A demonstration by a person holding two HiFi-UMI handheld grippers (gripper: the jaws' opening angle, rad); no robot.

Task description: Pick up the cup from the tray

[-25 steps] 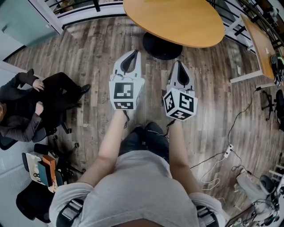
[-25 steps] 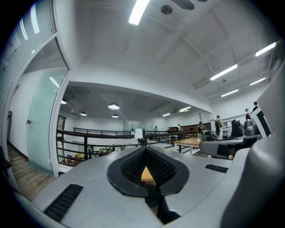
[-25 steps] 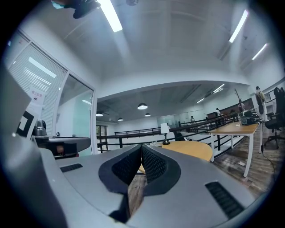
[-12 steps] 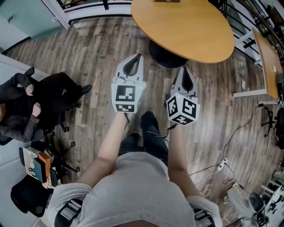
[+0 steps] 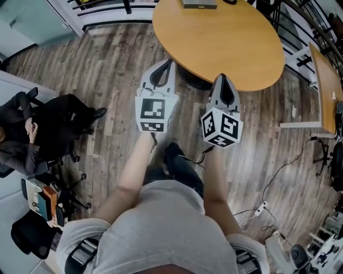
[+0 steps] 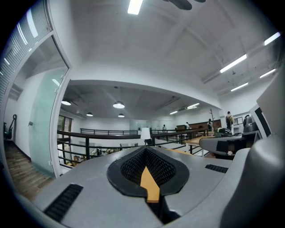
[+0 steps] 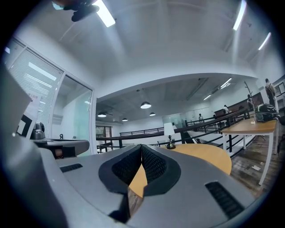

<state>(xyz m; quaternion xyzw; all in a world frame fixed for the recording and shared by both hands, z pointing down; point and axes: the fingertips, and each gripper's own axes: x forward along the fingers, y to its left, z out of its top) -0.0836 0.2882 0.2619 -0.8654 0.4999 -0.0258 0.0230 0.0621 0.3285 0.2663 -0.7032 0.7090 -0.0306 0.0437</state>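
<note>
Nothing is picked up yet: the left claw (image 5: pixel 168 63) and the right claw (image 5: pixel 222 77) are clenched empty near the round orange wooden desk (image 5: pixel 225 37); no cup is seen.

floor (image 5: pixel 123 59): grey-brown wood plank, under you.
round table (image 5: pixel 225 37): orange-tan top, dark pedestal base (image 5: pixel 195 83), just ahead of you.
second table (image 5: pixel 324 75): wood top, white frame, to your right.
cables (image 5: pixel 289 171), power strip (image 5: pixel 261 208): loose on floor, your right.
railing (image 6: pixel 102 133): dark bars, beyond round table.
glass partition (image 6: pixel 44 129): frosted, white frame, your left.
ceiling (image 6: pixel 156 40): white; strip light (image 6: pixel 134 6) overhead, round lamps (image 6: pixel 118 105) further back.
table lamp (image 7: pixel 169 131): white shade, at far edge of round table.
</note>
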